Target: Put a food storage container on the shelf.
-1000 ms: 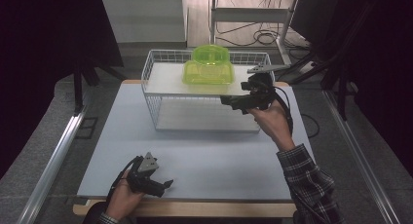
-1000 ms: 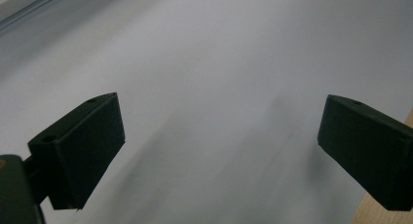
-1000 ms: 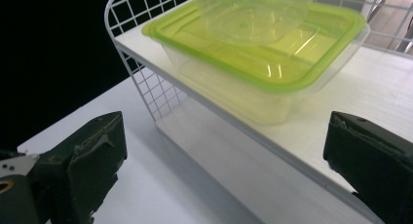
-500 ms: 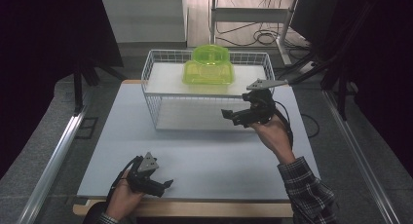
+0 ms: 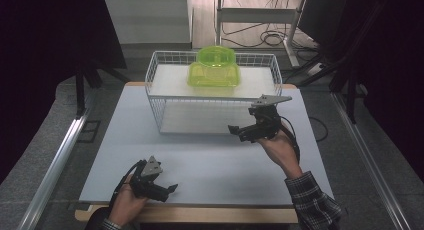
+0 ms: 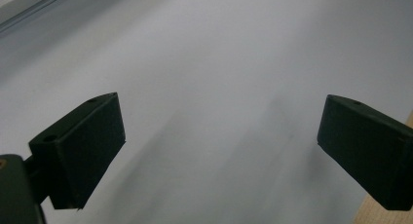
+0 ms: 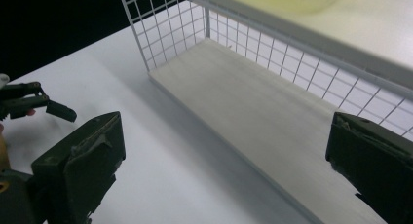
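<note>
A white wire rack with two shelves stands at the back of the white table. On its upper shelf sits a translucent green lidded container. My right gripper is held open and empty just in front of the rack's right end. In the right gripper view its jaws stand wide apart, facing the lower shelf board and the wire side. My left gripper rests open near the table's front edge, and its jaws frame nothing but bare tabletop.
A wooden strip edges the table's front. Metal rails run along both sides. Cables and dark stands lie on the floor behind the rack. The left gripper appears at the left edge of the right gripper view.
My right gripper has dropped from beside the rack's upper shelf and drawn back toward the person, to the level of the lower shelf. The left gripper has stayed put.
</note>
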`<action>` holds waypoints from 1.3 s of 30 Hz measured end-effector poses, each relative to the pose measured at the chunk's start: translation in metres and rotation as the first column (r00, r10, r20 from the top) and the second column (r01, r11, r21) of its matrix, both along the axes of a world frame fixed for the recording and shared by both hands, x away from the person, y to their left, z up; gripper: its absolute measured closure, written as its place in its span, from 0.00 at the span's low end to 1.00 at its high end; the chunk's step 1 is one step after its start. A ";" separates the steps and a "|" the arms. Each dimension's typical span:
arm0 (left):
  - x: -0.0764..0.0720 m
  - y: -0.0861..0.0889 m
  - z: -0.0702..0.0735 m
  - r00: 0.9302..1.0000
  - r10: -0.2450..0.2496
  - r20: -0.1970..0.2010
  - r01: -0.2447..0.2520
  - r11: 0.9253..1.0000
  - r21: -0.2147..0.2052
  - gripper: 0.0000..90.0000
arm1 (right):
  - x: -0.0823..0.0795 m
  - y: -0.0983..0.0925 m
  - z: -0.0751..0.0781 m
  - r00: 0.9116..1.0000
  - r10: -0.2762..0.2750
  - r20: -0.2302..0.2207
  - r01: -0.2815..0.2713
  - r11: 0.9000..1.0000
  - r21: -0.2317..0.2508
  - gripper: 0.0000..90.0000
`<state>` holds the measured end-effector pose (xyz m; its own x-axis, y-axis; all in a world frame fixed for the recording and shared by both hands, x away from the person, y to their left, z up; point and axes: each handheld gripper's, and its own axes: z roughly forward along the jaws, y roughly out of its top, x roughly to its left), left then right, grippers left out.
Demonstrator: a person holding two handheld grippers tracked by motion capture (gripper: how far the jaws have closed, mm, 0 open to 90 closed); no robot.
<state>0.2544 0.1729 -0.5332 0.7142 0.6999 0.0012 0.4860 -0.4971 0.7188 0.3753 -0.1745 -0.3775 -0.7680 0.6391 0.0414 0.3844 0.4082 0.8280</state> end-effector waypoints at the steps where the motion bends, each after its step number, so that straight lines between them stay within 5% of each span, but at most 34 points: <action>1: 0.000 0.000 0.000 1.000 0.001 0.000 -0.001 1.000 0.003 0.04 | -0.001 -0.001 -0.005 1.000 0.000 -0.003 0.000 1.000 -0.001 0.01; 39: -0.001 -0.001 0.000 1.000 -0.002 0.000 0.002 1.000 0.021 0.04 | -0.037 -0.048 -0.071 0.993 -0.112 -0.040 0.112 0.994 -0.009 0.01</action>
